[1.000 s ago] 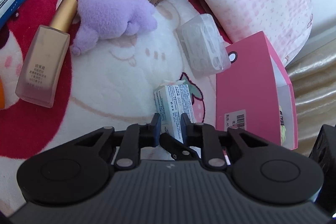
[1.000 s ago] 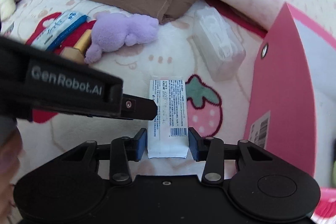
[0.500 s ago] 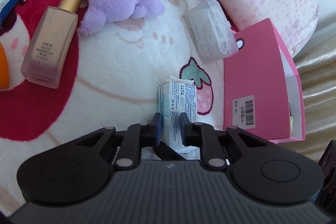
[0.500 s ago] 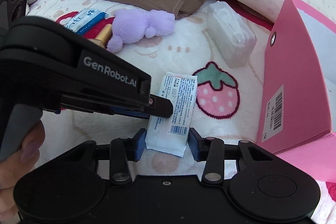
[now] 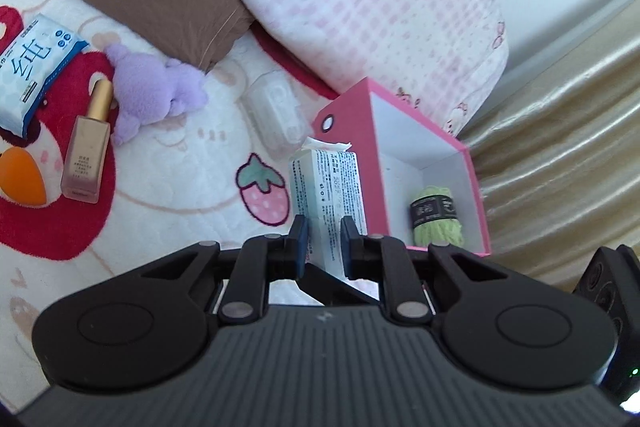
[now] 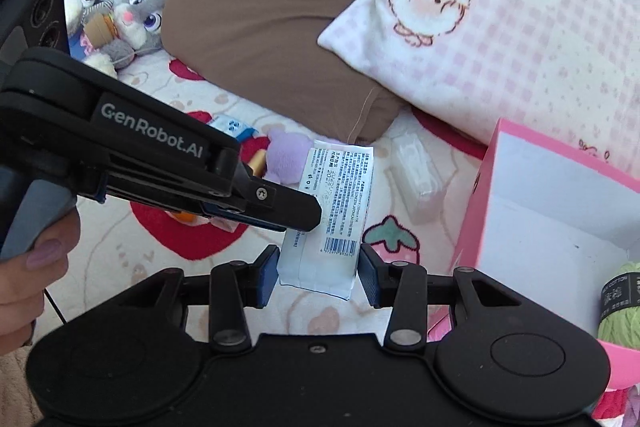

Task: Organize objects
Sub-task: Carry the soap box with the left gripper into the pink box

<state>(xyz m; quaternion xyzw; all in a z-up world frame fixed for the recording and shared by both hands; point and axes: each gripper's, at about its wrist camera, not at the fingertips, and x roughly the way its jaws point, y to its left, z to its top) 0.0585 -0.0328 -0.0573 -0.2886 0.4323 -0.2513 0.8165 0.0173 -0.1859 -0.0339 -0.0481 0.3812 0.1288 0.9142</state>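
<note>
My left gripper [image 5: 323,243] and right gripper [image 6: 319,273] both clamp the white packet [image 6: 332,215]. Beside it, the pink box [image 5: 348,103] holds green yarn [image 5: 437,219]

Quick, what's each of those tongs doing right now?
Left tongs: closed on the white packet.
Right tongs: closed on the same white packet, at its other end.

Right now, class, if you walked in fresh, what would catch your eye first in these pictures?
First, the white printed packet held in mid-air by both tools at once, the left tool pinching one edge and the right tool clamping its lower end. Beside it stands the open pink box with a green yarn ball inside. Left of them, a purple plush toy lies on the strawberry blanket.
</note>
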